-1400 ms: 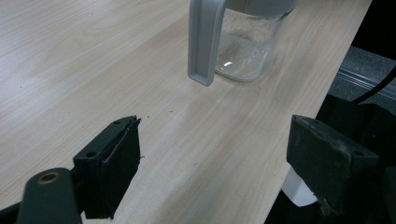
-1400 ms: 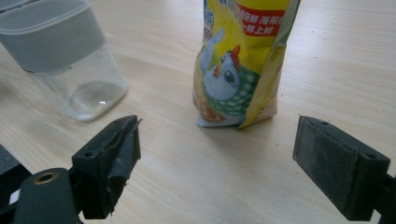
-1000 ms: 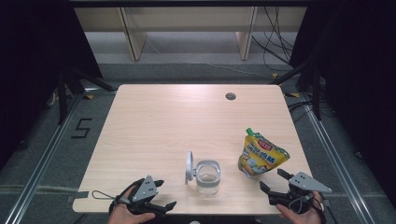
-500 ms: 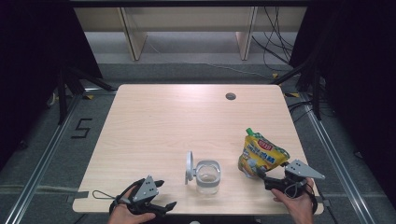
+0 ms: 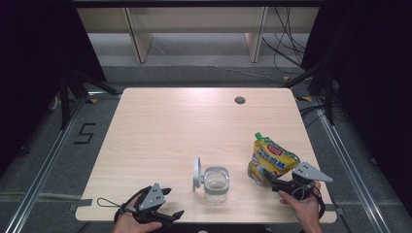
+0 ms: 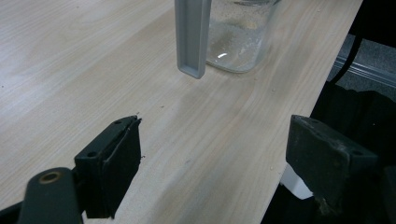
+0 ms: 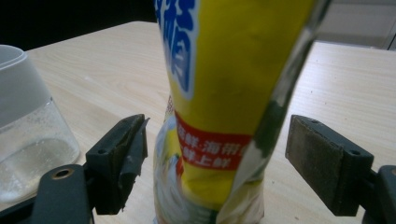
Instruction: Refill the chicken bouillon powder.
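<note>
So you were right at the grab stage here. Your right gripper (image 5: 275,184) had its jaws spread wide around the lower part of the yellow pouch (image 5: 270,158), which stood upright near the table's (image 5: 170,126) front right. In the right gripper view the pouch (image 7: 224,112) sat between the pads with a gap on both sides, so nothing was pinched yet. The clear jar (image 5: 215,183) stood just left of it, lid flipped open, a little white powder in the bottom (image 6: 229,42). Your left gripper (image 5: 167,213) hung at the front edge, jaws also apart, holding nothing. Next up, I'd say, was closing on the pouch evenly, low enough that it wouldn't fold or tip toward the jar.
</note>
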The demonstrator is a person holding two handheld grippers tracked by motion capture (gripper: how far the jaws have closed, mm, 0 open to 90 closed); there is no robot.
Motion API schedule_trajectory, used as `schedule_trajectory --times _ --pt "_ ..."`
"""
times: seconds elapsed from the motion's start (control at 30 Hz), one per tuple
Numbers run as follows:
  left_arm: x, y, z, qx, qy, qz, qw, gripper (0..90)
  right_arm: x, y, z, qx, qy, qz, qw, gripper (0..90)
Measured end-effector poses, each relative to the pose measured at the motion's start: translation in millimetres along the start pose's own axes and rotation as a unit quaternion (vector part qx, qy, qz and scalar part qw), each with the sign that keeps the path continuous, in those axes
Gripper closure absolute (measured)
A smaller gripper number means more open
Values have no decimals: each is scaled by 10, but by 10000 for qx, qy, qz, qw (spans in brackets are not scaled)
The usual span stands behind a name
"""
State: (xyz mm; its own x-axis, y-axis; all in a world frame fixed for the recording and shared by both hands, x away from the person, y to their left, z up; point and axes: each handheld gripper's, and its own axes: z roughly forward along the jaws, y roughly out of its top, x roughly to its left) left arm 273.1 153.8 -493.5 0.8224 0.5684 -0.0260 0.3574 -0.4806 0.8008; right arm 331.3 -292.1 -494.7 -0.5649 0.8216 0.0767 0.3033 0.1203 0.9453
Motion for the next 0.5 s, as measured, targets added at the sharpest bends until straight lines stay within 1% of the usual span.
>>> schedule_trajectory --times 0.07,0.1,0.13,0.17,0.2,0.23,0.27,0.3,0.33,0.37,0.4,0.43,0.47,0.5 --pt "-5 -1 4 -18 5 -8 10000 176 -7 6 -2 44 -15 -15 10000 233" --pt "-6 -1 6 -18 3 -16 10000 177 11 5 3 28 27 110 9999 240" --pt "0 -1 5 20 36 18 10000 177 -15 8 30 -116 47 -61 9999 248" --pt "-10 -6 20 -57 13 -27 10000 177 -16 5 50 -203 11 -72 9998 264" --pt "-10 -6 20 -57 13 -27 10000 177 -16 5 50 -203 11 -72 9998 264" --pt "0 -9 20 -10 6 17 10000 177 2 7 46 -186 -17 39 9998 275" --pt "1 -3 10 52 -30 9 10000 178 -24 8 65 -261 -32 -73 9996 293" --pt "6 -3 10 75 -35 46 10000 177 -30 9 74 -287 37 -70 9996 296" --pt "-1 -5 16 32 -24 49 10000 178 -41 13 82 -319 31 -131 9994 302" --pt "-1 -5 16 32 -24 49 10000 178 -41 13 82 -319 31 -131 9994 302" --pt "3 -5 19 23 -27 123 9999 178 -40 11 91 -353 31 -87 9993 310" --pt "-2 -3 18 45 -21 73 10000 178 -36 14 88 -339 1 22 9994 327" --pt "-2 -3 18 45 -21 73 10000 179 -39 10 107 -430 -26 -21 9991 336" --pt "-3 -2 18 47 -25 70 10000 179 -42 11 113 -440 3 -64 9990 336"
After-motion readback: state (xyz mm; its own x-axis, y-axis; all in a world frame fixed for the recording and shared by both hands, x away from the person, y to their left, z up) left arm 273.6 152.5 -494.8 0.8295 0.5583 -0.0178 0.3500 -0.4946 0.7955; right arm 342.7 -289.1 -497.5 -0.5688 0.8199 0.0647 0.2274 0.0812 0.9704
